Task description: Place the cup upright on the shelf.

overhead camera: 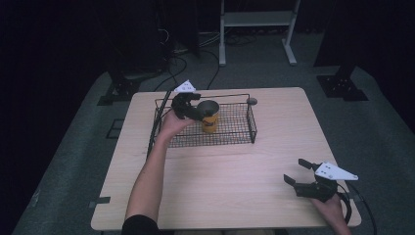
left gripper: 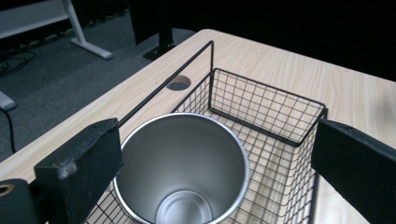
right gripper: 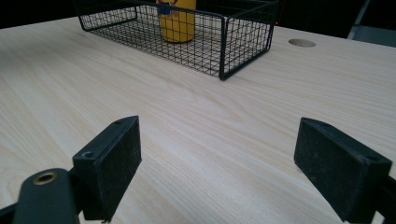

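A black wire basket (overhead camera: 252,123) sits at the back middle of the wooden table (overhead camera: 220,186). Upright inside it stands a cup (overhead camera: 210,119), yellow outside and steel inside. My left gripper (overhead camera: 198,110) hangs over the basket's left half, open, with its jaws on either side of the cup's rim. In the left gripper view the empty cup (left gripper: 182,163) lies between the jaws of the left gripper (left gripper: 215,172); the left jaw is close to the rim and the right jaw is well clear. My right gripper (overhead camera: 294,171) rests open and empty near the front right corner. From the right gripper (right gripper: 217,158), the basket (right gripper: 224,46) and cup (right gripper: 176,21) stand far ahead.
A round cable hole (overhead camera: 251,101) is cut in the table just behind the basket's right end. A white frame (overhead camera: 257,29) and cables lie on the grey floor beyond the table. Bare wood stretches between the basket and the front edge.
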